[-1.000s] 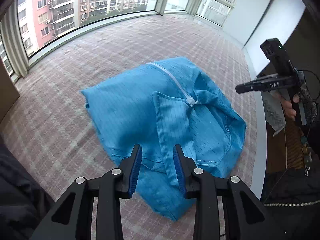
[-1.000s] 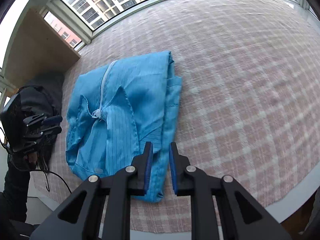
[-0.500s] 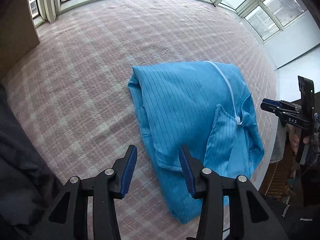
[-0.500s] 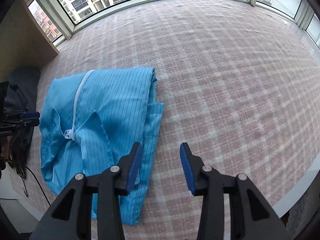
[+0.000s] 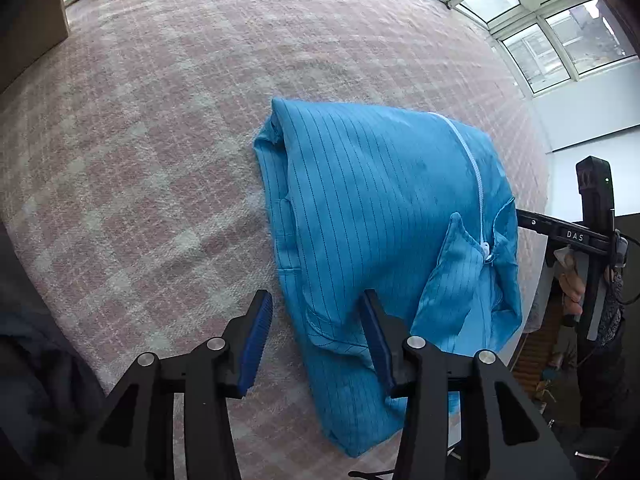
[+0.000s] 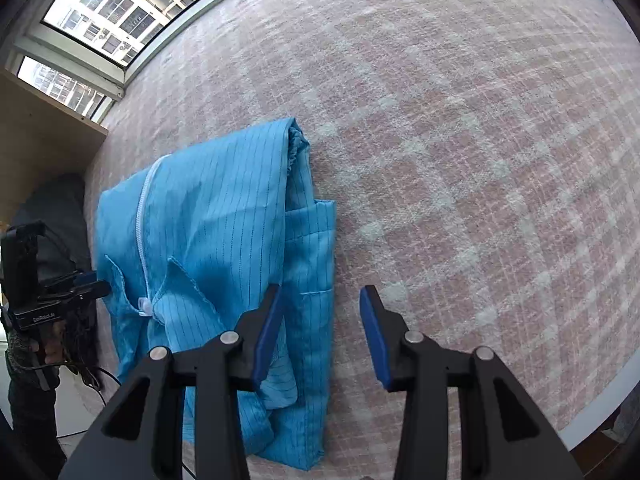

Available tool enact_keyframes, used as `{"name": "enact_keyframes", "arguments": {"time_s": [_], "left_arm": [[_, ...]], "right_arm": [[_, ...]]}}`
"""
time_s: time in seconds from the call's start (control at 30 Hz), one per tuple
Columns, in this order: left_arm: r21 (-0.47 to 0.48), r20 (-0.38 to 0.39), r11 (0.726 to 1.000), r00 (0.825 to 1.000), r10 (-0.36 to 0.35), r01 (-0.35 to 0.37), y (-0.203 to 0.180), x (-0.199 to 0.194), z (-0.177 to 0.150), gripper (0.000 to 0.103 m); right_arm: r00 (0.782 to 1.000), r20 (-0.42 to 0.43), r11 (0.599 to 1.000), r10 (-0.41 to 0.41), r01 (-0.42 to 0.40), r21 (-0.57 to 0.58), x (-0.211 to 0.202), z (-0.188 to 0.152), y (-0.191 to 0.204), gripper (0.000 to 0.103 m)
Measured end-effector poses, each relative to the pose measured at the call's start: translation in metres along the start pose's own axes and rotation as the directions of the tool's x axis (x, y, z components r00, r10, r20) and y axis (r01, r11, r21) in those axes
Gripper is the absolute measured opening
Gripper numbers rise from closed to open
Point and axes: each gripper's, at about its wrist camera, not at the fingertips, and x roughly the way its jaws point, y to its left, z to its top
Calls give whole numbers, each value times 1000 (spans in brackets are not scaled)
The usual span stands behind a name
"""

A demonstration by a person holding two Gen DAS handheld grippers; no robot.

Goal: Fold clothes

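A blue pinstriped zip-front garment (image 5: 384, 216), partly folded, lies on a pink-and-cream checked cloth surface (image 5: 152, 128); the left gripper (image 5: 316, 340) hangs over its near hem, jaws moderately parted and empty, one pad above fabric and the other above bare cloth. The right gripper (image 6: 320, 336) straddles the garment's opposite long edge, likewise parted with nothing pinched. Broad bare cloth stretches beyond the garment toward the windows, while its collar end lies close to the surface's edge; the right view alone shows the stepped, layered side edge (image 6: 320, 240), the left view the hand (image 5: 572, 280) gripping the other tool.
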Motion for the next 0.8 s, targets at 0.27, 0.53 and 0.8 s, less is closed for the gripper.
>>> {"name": "enact_keyframes", "arguments": {"time_s": [0.27, 0.53, 0.8], "left_arm": [[9, -1, 1000, 1000, -1, 1, -2, -1, 0, 44], [18, -30, 1000, 1000, 6, -6, -7, 14, -2, 44], [27, -49, 1000, 999, 17, -15, -26, 33, 9, 44]], "right_arm": [[996, 70, 999, 47, -47, 6, -41, 8, -8, 47], [1000, 1, 998, -3, 3, -57, -9, 4, 11, 50], [999, -49, 999, -12, 10, -47, 14, 1, 3, 50]]}}
